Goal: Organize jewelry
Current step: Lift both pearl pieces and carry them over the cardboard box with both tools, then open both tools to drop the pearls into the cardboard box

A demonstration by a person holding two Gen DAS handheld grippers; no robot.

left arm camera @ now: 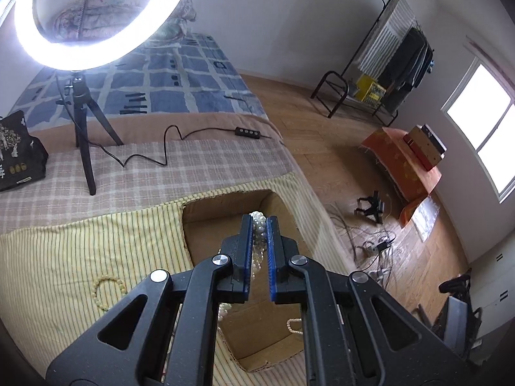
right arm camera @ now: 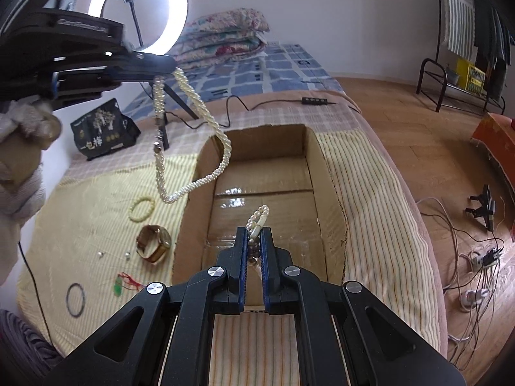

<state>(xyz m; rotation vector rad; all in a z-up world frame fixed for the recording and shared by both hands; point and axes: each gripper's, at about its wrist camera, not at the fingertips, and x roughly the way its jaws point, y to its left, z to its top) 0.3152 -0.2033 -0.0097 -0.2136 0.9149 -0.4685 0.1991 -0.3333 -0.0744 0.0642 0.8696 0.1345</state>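
My left gripper [left arm camera: 260, 220] is shut on a long twisted pearl necklace [left arm camera: 257, 251]. In the right wrist view this left gripper [right arm camera: 172, 66] is high at the left, and the pearl necklace [right arm camera: 193, 148] hangs from it in a loop over the left wall of an open cardboard box [right arm camera: 310, 160]. My right gripper [right arm camera: 254, 230] is over the box, shut on a small pearl bracelet [right arm camera: 259, 214] together with a strand of dark beads [right arm camera: 254, 249]. On the yellow striped cloth [right arm camera: 90, 193] lie a yellow bead bracelet [right arm camera: 141, 209], a gold watch [right arm camera: 154, 243], a green pendant [right arm camera: 118, 288] and a dark bangle [right arm camera: 75, 299].
A ring light [right arm camera: 138, 9] on a tripod and a black bag [right arm camera: 104, 128] stand behind the cloth, with a cable and its controller [right arm camera: 313, 100] across the bed. Folded quilts [right arm camera: 225, 32] lie at the back. Right of the bed is wooden floor with loose cables [right arm camera: 476, 267] and a clothes rack [right arm camera: 463, 64].
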